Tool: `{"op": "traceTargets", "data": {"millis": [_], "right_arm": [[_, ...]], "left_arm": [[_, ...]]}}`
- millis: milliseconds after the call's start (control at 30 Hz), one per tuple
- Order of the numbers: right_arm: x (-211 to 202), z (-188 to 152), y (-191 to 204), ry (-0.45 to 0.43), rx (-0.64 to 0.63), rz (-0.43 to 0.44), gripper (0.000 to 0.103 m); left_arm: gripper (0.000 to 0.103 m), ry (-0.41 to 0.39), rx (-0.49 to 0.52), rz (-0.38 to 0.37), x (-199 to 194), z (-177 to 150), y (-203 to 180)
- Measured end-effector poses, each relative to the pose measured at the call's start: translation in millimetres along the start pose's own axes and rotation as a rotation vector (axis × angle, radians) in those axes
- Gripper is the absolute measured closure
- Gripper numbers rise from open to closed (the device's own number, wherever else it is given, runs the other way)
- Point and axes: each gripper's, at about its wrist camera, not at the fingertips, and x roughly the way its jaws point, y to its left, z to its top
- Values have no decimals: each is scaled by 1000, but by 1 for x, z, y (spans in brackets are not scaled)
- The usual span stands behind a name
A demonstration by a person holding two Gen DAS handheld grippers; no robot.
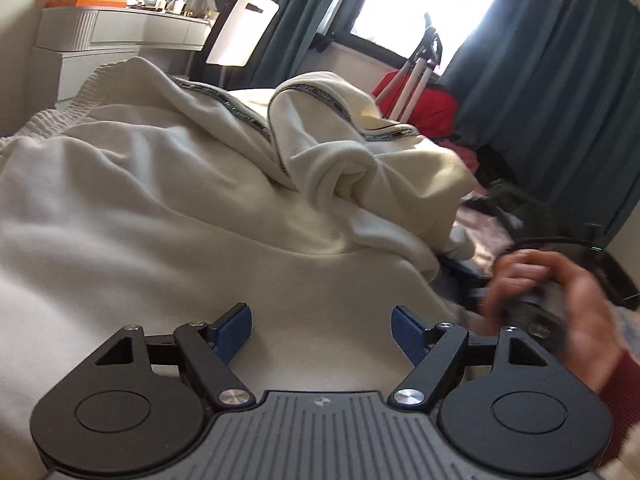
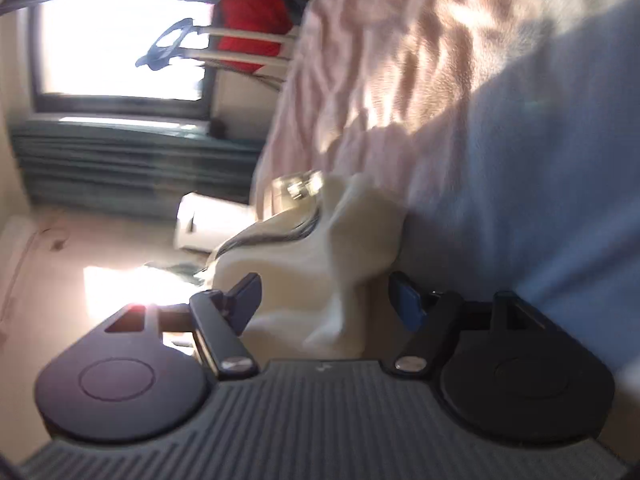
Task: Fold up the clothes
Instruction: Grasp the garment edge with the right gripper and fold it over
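Left hand-held gripper (image 1: pixel 322 330) above cream garment (image 1: pixel 180 200).

A cream garment (image 1: pixel 168 184) with dark patterned trim lies crumpled and unfolded across the left and middle of the left wrist view, bunched into a raised fold at upper centre. In the right wrist view its cream cloth (image 2: pixel 320 280) fills the lower centre, blurred.

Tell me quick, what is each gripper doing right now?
Left gripper: open, over the cream garment, holding nothing.
Right gripper: open, cream cloth between its jaws, not clamped.
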Motion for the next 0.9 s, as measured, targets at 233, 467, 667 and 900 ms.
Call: {"op": "traceTargets", "data": {"millis": [233, 467, 667, 900], "right_arm": [[5, 36, 24, -154, -143, -206, 94], [-109, 147, 4, -399, -298, -388, 96], [-197, 225, -22, -590, -311, -567, 96], [-245, 247, -2, -717, -526, -603, 96]], "left_arm": [[24, -36, 6, -57, 3, -2, -1], [25, -10, 108, -58, 3, -11, -17], [25, 6, 211, -42, 6, -19, -35], [25, 32, 238, -8, 7, -22, -40]]}}
